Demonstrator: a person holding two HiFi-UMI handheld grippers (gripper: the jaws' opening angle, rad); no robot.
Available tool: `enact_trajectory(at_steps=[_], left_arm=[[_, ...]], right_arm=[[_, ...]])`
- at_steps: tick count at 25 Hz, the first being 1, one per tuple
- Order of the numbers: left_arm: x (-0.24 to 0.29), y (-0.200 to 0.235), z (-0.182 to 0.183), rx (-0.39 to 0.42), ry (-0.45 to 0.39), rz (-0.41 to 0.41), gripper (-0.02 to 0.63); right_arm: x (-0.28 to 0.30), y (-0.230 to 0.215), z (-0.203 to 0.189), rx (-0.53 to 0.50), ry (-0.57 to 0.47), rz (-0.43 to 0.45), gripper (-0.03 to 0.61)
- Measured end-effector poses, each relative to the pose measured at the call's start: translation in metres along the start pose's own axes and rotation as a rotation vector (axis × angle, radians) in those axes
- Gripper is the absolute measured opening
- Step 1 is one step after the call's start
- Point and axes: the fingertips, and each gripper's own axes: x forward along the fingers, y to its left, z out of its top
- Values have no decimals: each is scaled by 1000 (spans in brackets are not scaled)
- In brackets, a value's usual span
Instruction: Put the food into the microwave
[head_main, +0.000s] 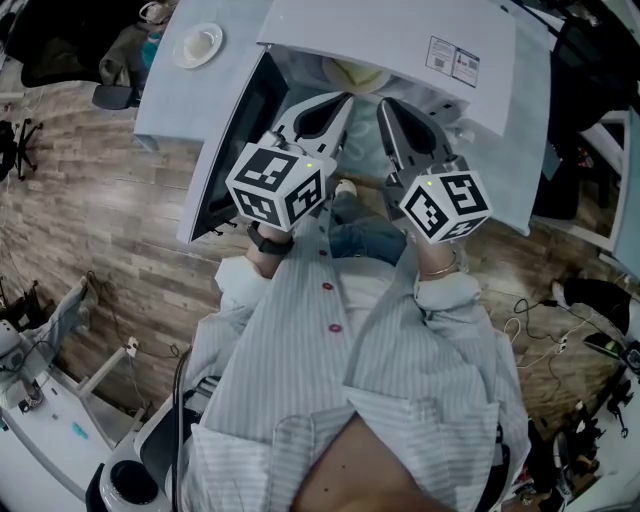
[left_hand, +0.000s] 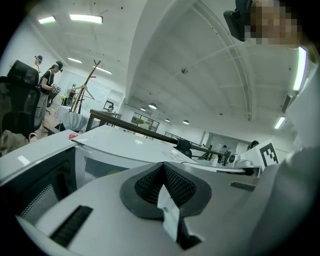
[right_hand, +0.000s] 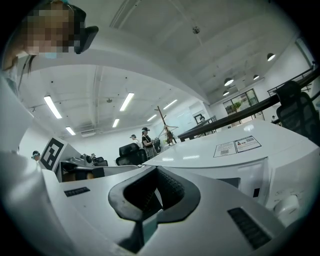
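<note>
Food (head_main: 355, 76) looks inside microwave (head_main: 400, 40). Left gripper (head_main: 344, 98), right gripper (head_main: 384, 102) both clenched, empty. Likely nudging it deeper: push level, both tips evenly, no tilt.

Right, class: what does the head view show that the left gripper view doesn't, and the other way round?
Head view only: the wooden floor, the person's striped shirt and a white dish on a pale tabletop. Left gripper view only: ceiling lights, a coat stand, and the pinch itself, fingers shut on a thin white rim. Both: the left gripper and the white microwave with its door open.
</note>
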Motion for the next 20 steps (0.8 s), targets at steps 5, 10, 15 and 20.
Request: enact_trajectory(at_steps=[5,10,15,20], left_arm=[[0,0,0,2,4,-5,9],[2,-1,0,6,8,-10,9],[4,-1,-1,7,13,-15,9],[4,-1,-3,3,17,-19,9]], right_arm=[[1,1,0,-2,4,1,32],[1,1,-1,0,12,1,32],[2,1,-3,-4,18,-2,32],[1,0,-5,6,20,-9,32]])
